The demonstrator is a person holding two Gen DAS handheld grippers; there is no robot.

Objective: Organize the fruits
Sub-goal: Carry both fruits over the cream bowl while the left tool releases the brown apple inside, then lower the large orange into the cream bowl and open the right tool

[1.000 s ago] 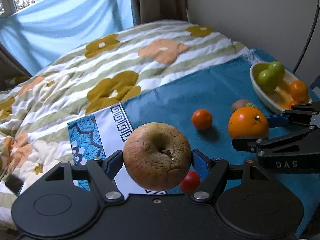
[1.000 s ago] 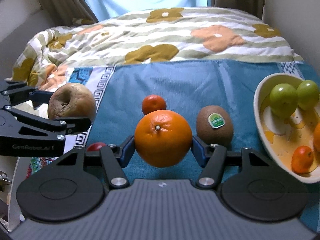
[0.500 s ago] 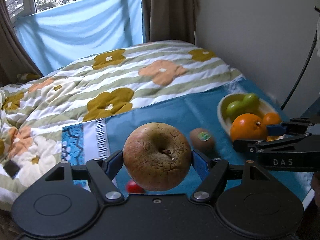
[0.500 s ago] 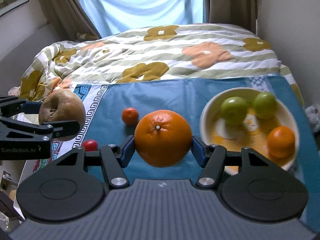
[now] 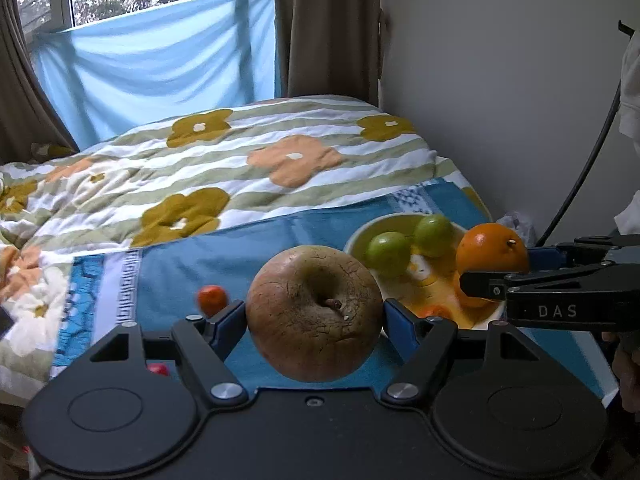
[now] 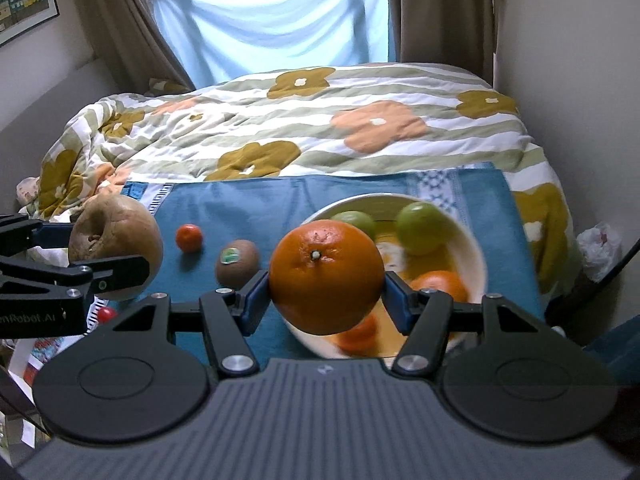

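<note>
Gripping a wrinkled brown apple (image 5: 314, 312) between the blue pads, my left gripper (image 5: 314, 316) has its jaws closed on the fruit's two sides and holds it in the air above the blue cloth (image 5: 188, 272) spread on the bed. My right gripper (image 6: 326, 278) does the same with a large orange (image 6: 326, 276), stem end facing the camera, pads pressed on both flanks; the orange hangs over the near rim of the white bowl (image 6: 478, 264). Beneath the apple, at the cloth's near edge, lies a small red fruit (image 6: 106, 314), too small to name. Farther out on the cloth sit a kiwi (image 6: 237, 262) with a green sticker and, beyond it to the left, a small mandarin (image 6: 189, 237), the two near each other but apart. Inside the bowl I see two green fruits (image 6: 420, 224) at the far side and two small orange ones (image 6: 440, 282) nearer, one blurred under my orange. Past the cloth the bed carries a striped quilt (image 6: 320, 128) with big flowers, and behind it a pale blue sheet (image 6: 276, 24) hangs across the window between brown curtains (image 6: 120, 28).
</note>
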